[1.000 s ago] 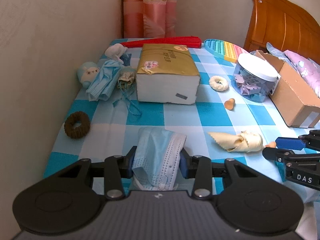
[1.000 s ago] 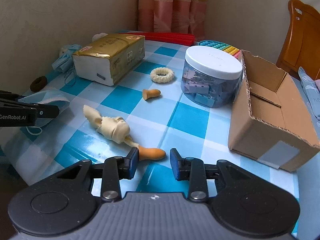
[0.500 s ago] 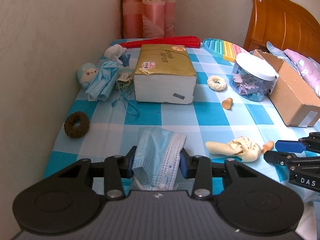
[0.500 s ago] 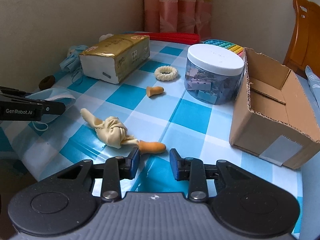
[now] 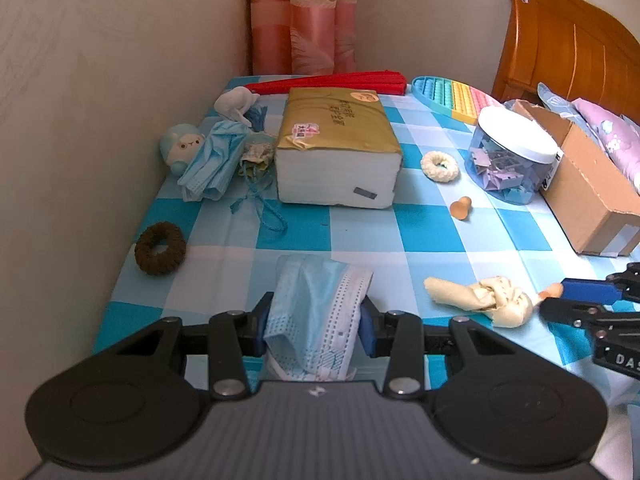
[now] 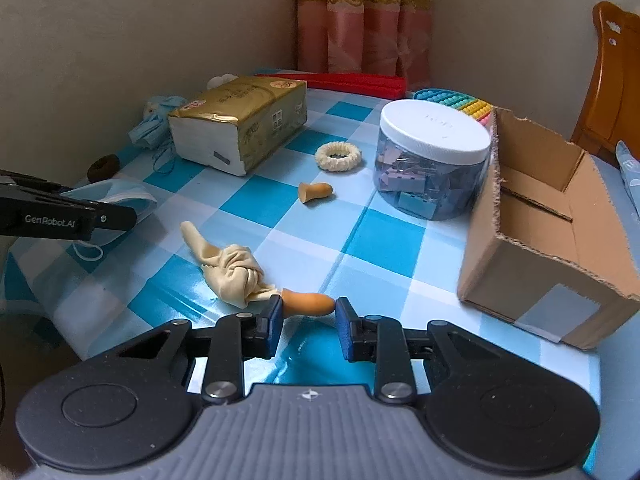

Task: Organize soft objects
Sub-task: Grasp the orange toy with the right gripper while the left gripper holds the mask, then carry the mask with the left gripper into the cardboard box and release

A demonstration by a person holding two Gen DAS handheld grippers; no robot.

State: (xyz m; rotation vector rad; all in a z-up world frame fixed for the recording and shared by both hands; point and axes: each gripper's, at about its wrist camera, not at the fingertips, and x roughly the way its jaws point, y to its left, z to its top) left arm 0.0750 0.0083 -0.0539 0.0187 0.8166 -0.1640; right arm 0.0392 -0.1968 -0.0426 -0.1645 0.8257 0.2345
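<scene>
My left gripper (image 5: 316, 320) is shut on a light blue face mask (image 5: 316, 304) at the near edge of the blue checked tablecloth (image 5: 360, 232). My right gripper (image 6: 308, 314) is open, its jaws on either side of an orange earplug (image 6: 308, 303) that lies beside a knotted cream cloth (image 6: 228, 268). The cloth also shows in the left wrist view (image 5: 484, 298). A second orange earplug (image 6: 314, 191), a cream scrunchie (image 6: 338, 156) and a brown scrunchie (image 5: 160, 247) lie on the table.
A gold tissue pack (image 5: 336, 148) stands mid-table, with more masks (image 5: 212, 160) and a small plush (image 5: 180, 150) by the left wall. A clear jar of clips (image 6: 434, 160) and an open cardboard box (image 6: 548, 236) stand at the right. A red fan (image 5: 332, 82) lies at the back.
My right gripper has moved forward so the orange earplug now sits between its open jaws. My left gripper has kept its hold on the mask and hardly moved.
</scene>
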